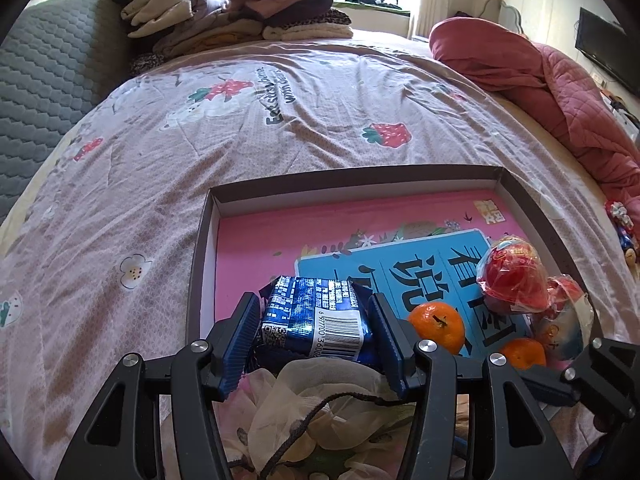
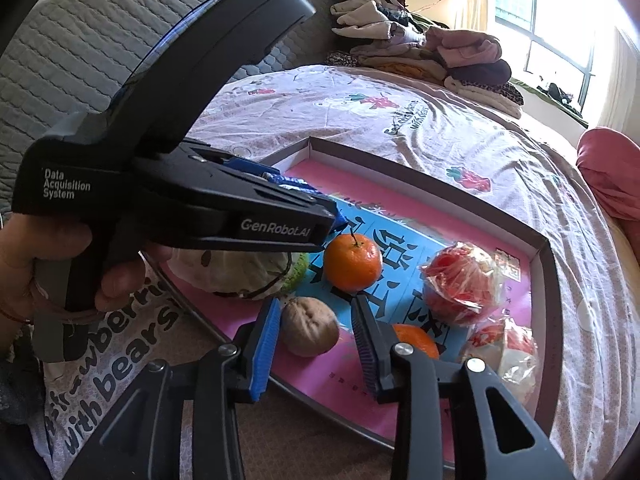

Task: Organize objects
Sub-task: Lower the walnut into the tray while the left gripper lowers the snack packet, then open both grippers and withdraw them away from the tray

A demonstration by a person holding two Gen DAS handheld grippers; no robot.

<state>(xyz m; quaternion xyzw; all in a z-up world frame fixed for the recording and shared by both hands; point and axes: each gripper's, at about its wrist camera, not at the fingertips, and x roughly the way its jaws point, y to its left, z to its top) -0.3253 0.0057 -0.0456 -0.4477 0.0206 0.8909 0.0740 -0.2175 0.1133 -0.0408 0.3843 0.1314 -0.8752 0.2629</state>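
Mid-sorting into the tray (image 1: 516, 184): left tool (image 1: 312, 322) pinching blue packet (image 1: 316, 316), right tool (image 2: 316, 332) spread around walnut (image 2: 310, 332), next to close on it

Black tool (image 1: 312, 332), blue ribbed pads (image 2: 266, 344), silver screws

Right tongs (image 2: 316, 338) straddle a walnut (image 2: 310, 332) in the tray (image 2: 548, 280).
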